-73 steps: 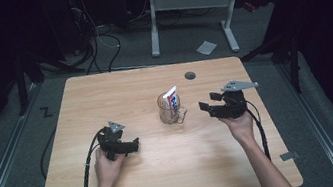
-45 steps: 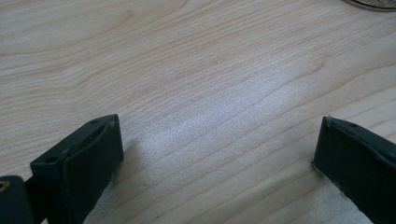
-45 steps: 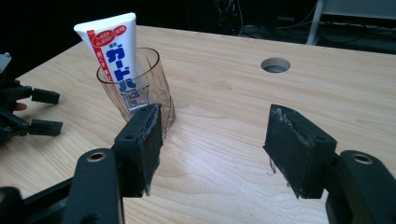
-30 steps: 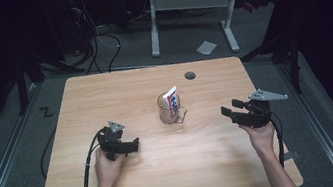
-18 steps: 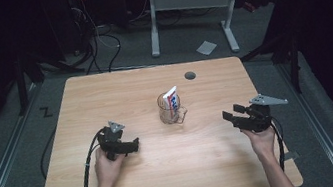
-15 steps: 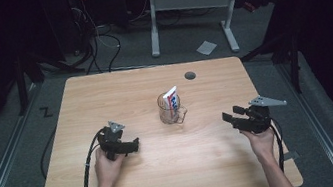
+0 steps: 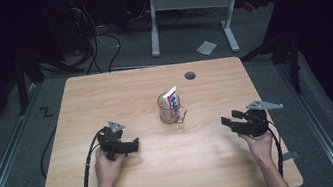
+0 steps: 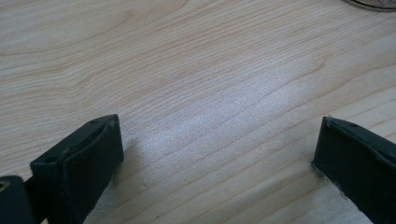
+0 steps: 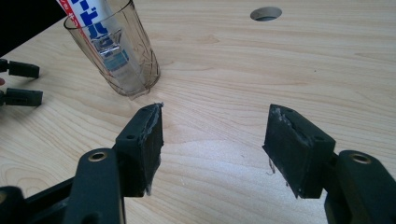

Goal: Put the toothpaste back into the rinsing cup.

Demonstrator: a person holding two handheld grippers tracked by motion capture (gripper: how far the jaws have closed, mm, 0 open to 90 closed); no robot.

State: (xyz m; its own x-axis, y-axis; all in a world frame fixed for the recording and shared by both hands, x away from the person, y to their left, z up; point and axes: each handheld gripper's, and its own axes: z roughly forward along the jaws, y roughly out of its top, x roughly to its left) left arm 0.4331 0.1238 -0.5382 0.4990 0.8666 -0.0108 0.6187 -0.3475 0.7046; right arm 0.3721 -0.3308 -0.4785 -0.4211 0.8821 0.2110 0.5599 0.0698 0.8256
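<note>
Right claw (image 7: 228,124), open and empty, had withdrawn from the glass (image 7: 171,109) holding the tube (image 7: 172,98), suggesting placement complete.

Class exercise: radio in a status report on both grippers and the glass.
Left gripper open, empty. Right gripper open, empty, apart from clear glass mug holding white toothpaste tube. Bare wooden table between them.

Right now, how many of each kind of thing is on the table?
Glass cup: 1
Toothpaste tube standing in the cup: 1
Black grippers, left and right, both open and empty: 2
Total: 4
</note>
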